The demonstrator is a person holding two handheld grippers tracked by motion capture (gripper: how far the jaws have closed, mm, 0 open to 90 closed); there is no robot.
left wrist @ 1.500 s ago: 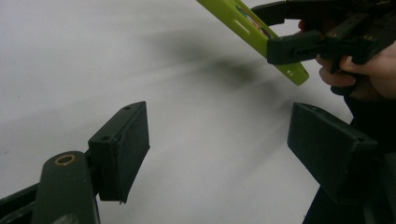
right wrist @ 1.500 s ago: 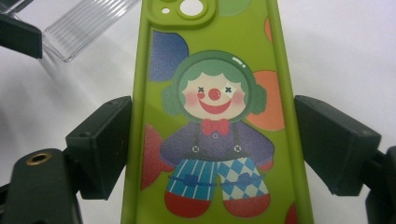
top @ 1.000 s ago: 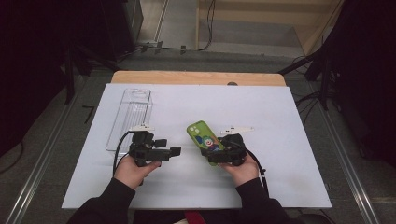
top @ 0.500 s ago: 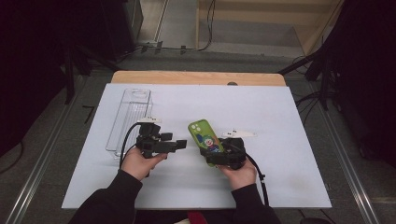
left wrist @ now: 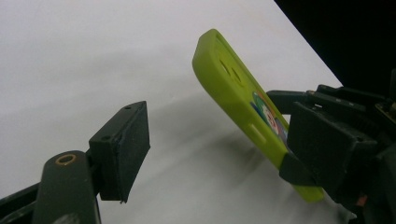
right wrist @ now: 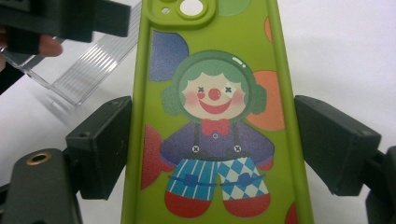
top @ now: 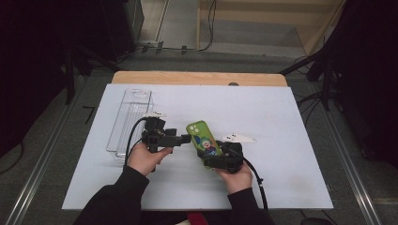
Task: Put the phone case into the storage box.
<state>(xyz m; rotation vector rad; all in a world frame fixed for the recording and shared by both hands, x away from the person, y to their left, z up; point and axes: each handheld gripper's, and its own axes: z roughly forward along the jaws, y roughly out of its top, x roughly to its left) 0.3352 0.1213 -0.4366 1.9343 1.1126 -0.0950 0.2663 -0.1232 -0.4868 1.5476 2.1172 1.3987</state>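
1. This looks like a lab or recording studio set up for filming handling work, not a home or shop.
2. The bench (top: pixel 281 140) is a plain wooden top covered with a bare white sheet (top: pixel 263 112), with metal rails (top: pixel 349 159) running along both sides.
3. Dark curtains or black drapes (top: pixel 42 56) close in the space to the left and right.
4. Cables (top: pixel 187 47) trail over the grey floor (top: pixel 56 140) behind the bench, and black stand legs (top: pixel 305 65) rise at the far right.
5. A person's hands hold camera-carrying tongs with cables: the left tongs (top: pixel 185 138) and right tongs (top: pixel 213 157).
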